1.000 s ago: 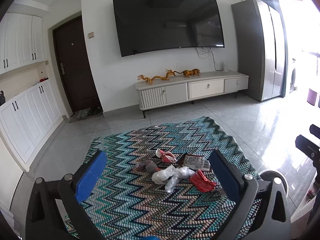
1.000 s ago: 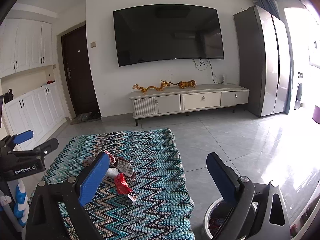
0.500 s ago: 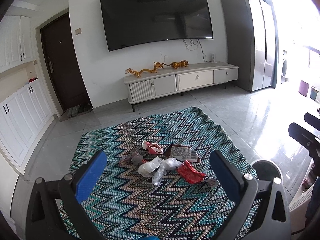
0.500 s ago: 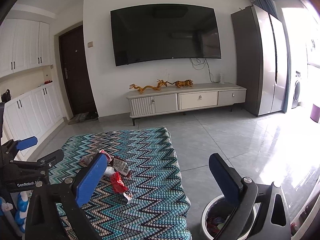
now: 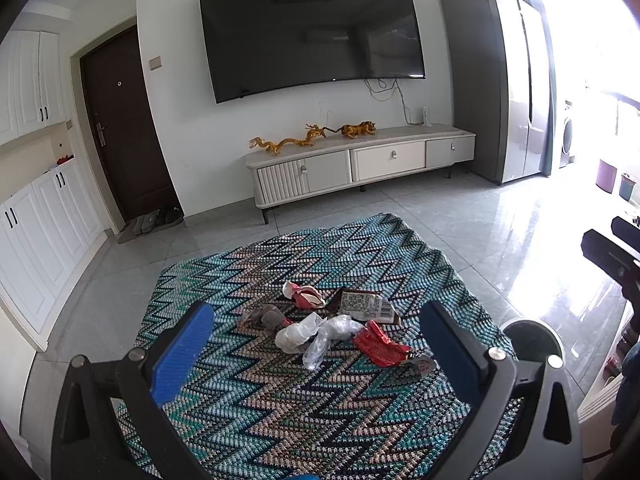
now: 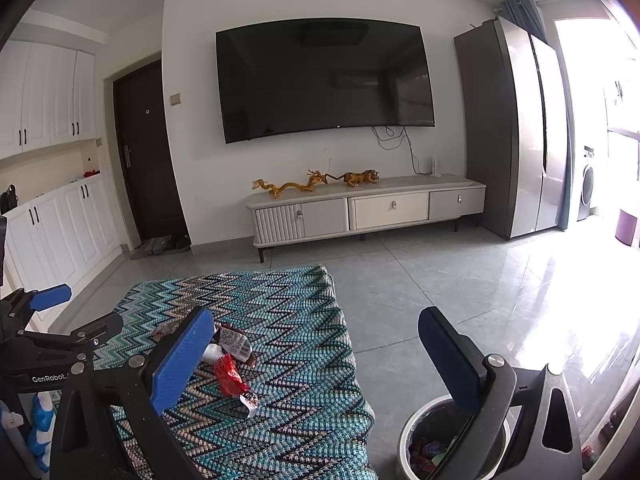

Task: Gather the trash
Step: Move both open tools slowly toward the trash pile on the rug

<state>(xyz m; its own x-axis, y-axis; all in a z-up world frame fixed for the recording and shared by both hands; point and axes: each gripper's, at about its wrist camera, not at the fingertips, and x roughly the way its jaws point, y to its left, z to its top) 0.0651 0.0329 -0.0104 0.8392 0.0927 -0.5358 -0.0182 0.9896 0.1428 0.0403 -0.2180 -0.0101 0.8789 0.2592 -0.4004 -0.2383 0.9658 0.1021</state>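
- The left gripper [image 5: 316, 340] is hovering over the near part of the rug [image 5: 360, 256], jaws spread wide and holding nothing.
- The right gripper [image 6: 316, 348] is hanging off the rug's right edge, jaws likewise wide apart and empty; its right finger is sitting in front of the bin [image 6: 416, 432], which is standing on the tiles just beside the rug with coloured scraps inside.
- The trash is lying in a loose cluster near the rug's middle, between the left gripper's fingers in the left view.
- The red wrapper [image 5: 378, 344] is lying nearest the bin, its long axis running from the cluster toward the rug's near right corner.
- The clear plastic [image 5: 324, 336] is lying just left of it, beside a white crumpled piece [image 5: 294, 334].
- A grey scrap [image 5: 266, 316] is sitting at the cluster's left.
- The dark packet [image 5: 362, 304] is lying flat, label up, long axis running left to right.
- The pink wrapper [image 5: 302, 294] is lying farthest out.
- Beyond the rug, a cabinet [image 5: 360, 164] is standing under a TV [image 5: 312, 36].
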